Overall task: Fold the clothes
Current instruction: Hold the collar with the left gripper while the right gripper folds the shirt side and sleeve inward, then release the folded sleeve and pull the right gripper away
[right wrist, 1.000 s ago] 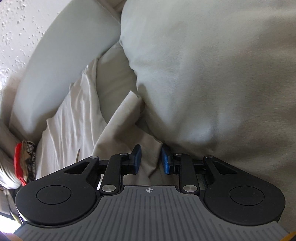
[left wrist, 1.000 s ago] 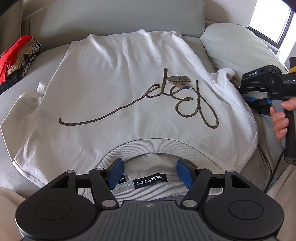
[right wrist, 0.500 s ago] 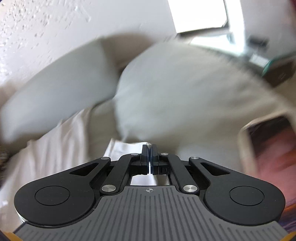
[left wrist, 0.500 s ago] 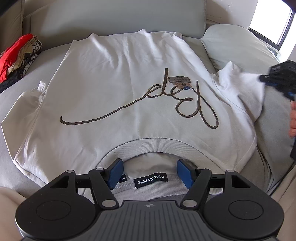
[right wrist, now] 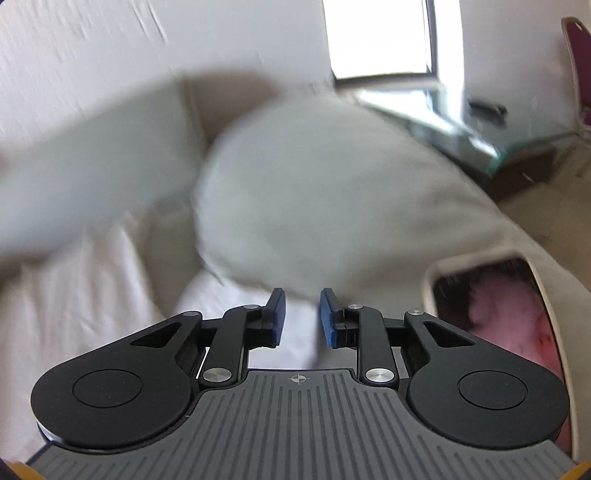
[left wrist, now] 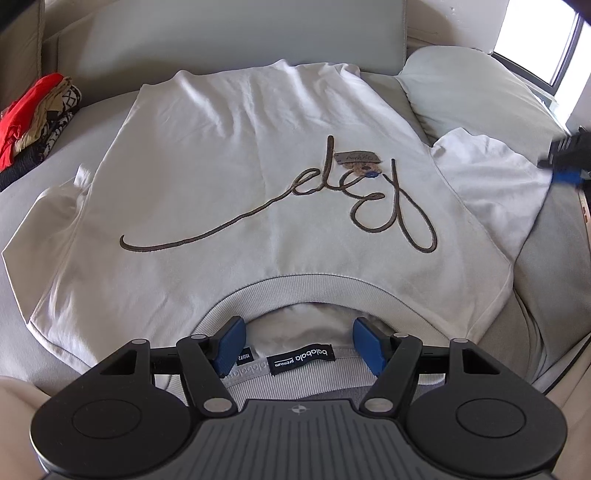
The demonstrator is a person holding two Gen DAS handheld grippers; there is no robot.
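Half a second on, the right gripper (right wrist: 302, 314) has parted its blue pads, which were pressed together before, and the right sleeve (left wrist: 495, 177) now lies spread out flat toward the sofa's right edge rather than bunched at the shoulder. Largest in view is the grey sofa (left wrist: 229, 33), its back cushion running along the top of the left wrist view and a plump grey pillow (left wrist: 469, 92) propped at the right end. Spread front-up across the seat is the cream sweatshirt (left wrist: 236, 155), hem toward the back cushion and ribbed collar (left wrist: 306, 291) nearest the camera, with brown script lettering (left wrist: 369, 195) across the chest and a small hang tag (left wrist: 356, 158) resting on it. Its left sleeve (left wrist: 48, 218) lies folded against the body at the left edge. At the sofa's left end sits a pile of red and patterned clothes (left wrist: 33, 114). The left gripper (left wrist: 297, 345) hovers over the collar's back, jaws wide apart and holding nothing, a black neck label (left wrist: 300, 360) showing between its pads. From its own blurred camera, the right gripper is seen with jaws apart and white sleeve cloth lying between them, not pinched; in the left wrist view only its dark tip shows at the sleeve's cuff end.
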